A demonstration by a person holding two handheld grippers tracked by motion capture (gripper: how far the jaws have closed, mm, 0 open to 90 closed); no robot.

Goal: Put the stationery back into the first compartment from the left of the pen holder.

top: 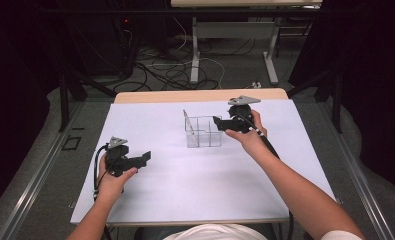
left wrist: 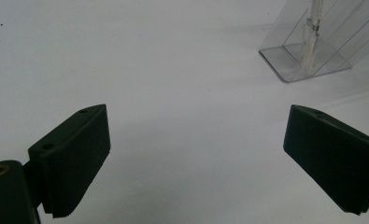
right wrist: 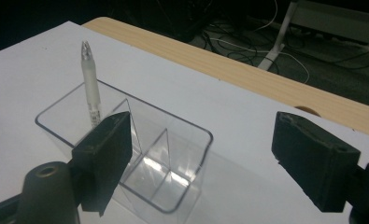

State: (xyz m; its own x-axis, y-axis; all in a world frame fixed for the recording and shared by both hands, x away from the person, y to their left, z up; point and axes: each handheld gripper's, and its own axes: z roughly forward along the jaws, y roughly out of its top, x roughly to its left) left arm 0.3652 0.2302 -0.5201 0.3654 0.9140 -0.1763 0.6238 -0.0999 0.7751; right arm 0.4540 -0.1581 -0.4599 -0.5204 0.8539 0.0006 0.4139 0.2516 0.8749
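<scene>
A pen (right wrist: 90, 84) is stood upright in the clear organizer (right wrist: 126, 154), left of centre in the right gripper view; its lower end is hidden by one spread, empty jaw of the right gripper (right wrist: 210, 163). The left gripper (left wrist: 196, 158) is held spread, the organizer cut off at upper right.

The organiser (right wrist: 173, 154) looks like clear, glossy plastic with smooth walls. The pen (right wrist: 91, 84) in it is frosted, matt plastic. The sheet (top: 185, 170) on the table looks like smooth matt paper; pale wood (top: 185, 96) shows along its far edge. The pads (left wrist: 77, 163) are black, matt, finely ribbed.
</scene>
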